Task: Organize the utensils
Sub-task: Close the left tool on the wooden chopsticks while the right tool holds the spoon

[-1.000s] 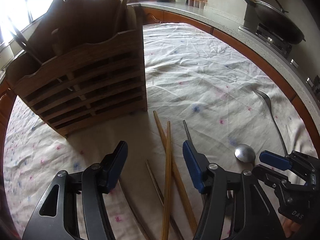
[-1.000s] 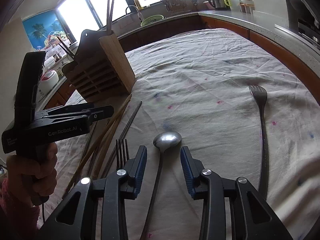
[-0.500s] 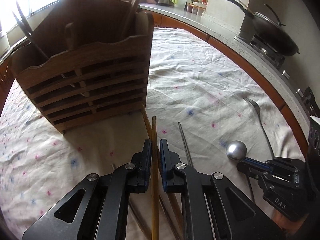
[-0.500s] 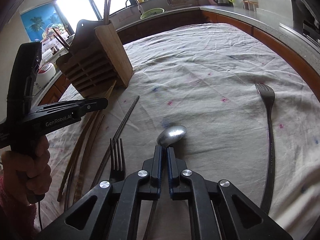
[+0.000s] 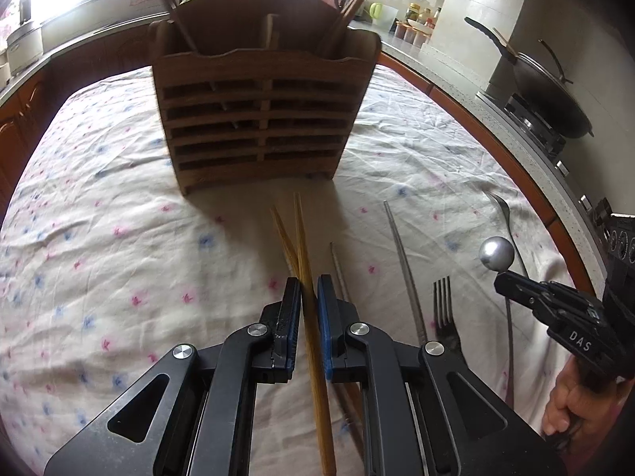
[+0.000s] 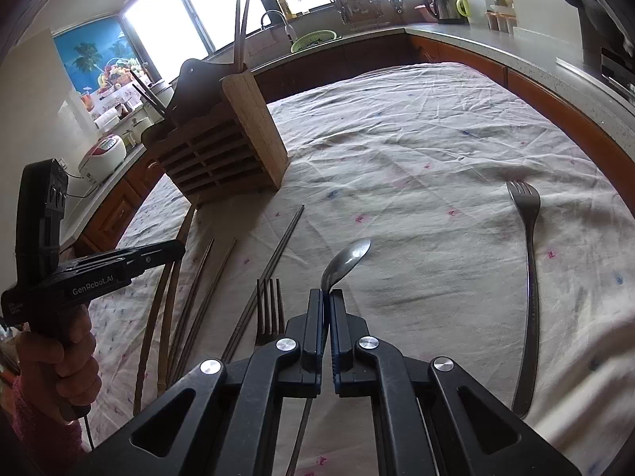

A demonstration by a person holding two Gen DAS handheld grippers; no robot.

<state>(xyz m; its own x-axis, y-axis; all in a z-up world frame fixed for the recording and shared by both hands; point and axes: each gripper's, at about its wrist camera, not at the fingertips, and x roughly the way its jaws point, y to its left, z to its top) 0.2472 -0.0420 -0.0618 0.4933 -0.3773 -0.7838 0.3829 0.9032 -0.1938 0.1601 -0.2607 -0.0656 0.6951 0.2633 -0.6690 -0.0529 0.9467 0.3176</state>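
Note:
A slatted wooden utensil holder stands on the flowered cloth and has dark chopsticks in it. My left gripper is shut on a bamboo chopstick whose tip points at the holder's front. A second bamboo chopstick lies just left of it. My right gripper is shut on the handle of a metal spoon. The spoon's bowl tilts up off the cloth. The left wrist view shows the same spoon at the right.
Metal chopsticks and a fork lie between the grippers. Another fork lies far right on the cloth. A counter with a wok borders the right side. A hand holds the left gripper.
Both grippers went from open to shut, the left on the bamboo chopstick and the right on the spoon. The left gripper swung round to face the holder's front. The spoon's bowl rose.

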